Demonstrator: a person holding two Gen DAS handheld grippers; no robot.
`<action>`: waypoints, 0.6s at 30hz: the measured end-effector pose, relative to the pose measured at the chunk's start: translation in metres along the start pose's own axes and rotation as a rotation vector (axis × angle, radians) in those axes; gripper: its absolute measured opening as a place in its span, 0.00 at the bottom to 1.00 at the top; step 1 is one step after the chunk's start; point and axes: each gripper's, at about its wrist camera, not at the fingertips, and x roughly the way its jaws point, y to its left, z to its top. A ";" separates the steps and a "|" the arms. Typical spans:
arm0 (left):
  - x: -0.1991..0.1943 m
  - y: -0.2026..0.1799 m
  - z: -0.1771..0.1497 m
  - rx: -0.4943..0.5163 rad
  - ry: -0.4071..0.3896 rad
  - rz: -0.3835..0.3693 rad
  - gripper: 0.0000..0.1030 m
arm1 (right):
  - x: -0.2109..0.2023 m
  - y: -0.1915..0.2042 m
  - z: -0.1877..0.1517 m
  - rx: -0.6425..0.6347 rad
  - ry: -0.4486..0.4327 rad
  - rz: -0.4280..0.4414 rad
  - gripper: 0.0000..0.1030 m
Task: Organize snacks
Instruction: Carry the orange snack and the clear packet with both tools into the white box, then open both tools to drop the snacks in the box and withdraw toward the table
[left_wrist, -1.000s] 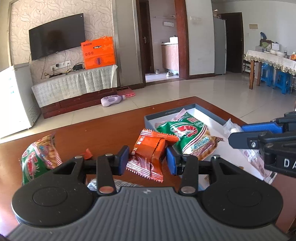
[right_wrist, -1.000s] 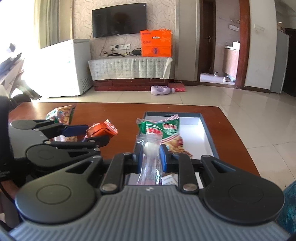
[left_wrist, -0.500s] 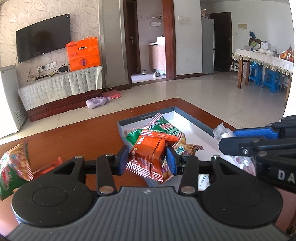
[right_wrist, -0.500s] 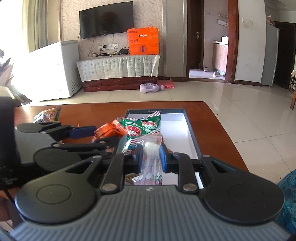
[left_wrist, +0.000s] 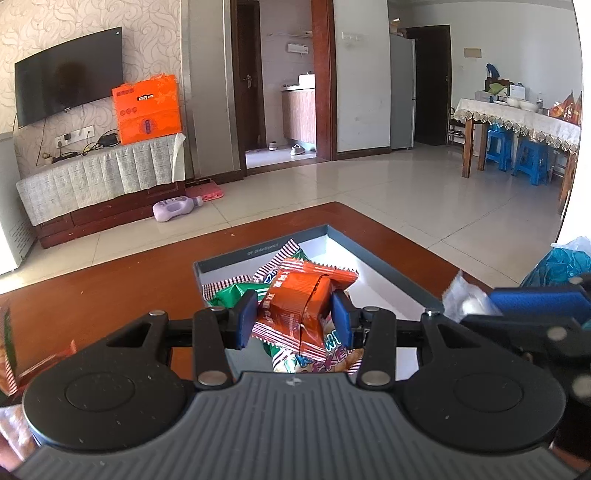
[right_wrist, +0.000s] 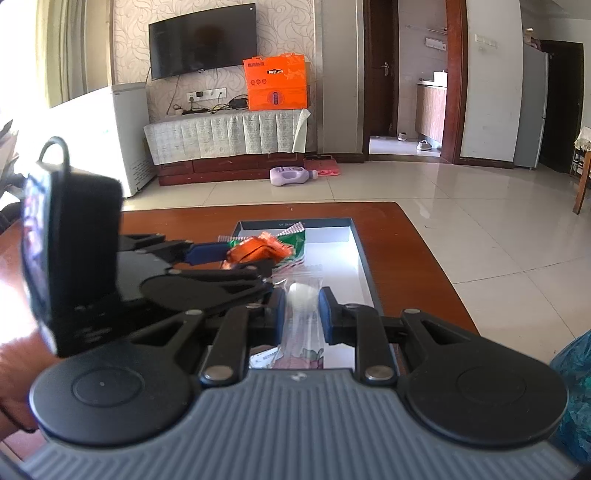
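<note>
Where box (left_wrist: 388, 275) sits, green packet (left_wrist: 231, 295) inside

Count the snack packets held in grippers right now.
2. An orange packet is clamped in the left gripper above the tray. A clear packet is pinched in the right gripper, also above the tray.

Orange snack packet (left_wrist: 295, 306) held above grey box (left_wrist: 258, 254) of green packets (left_wrist: 229, 293)

So the tray (right_wrist: 364, 266) sits on the bench (right_wrist: 413, 251), snack packets (left_wrist: 295, 354) piled in its near-left part, and another packet (left_wrist: 7, 350) lies on the bench well left of the tray.
</note>
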 end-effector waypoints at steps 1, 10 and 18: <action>0.004 -0.001 0.001 -0.001 -0.003 0.000 0.48 | 0.000 -0.001 0.000 0.001 0.000 -0.002 0.22; 0.031 -0.006 0.009 0.018 -0.012 -0.025 0.51 | 0.006 -0.004 -0.003 0.011 0.030 -0.016 0.22; 0.030 -0.001 0.010 0.018 -0.007 -0.034 0.68 | 0.010 -0.008 -0.005 0.030 0.049 -0.020 0.22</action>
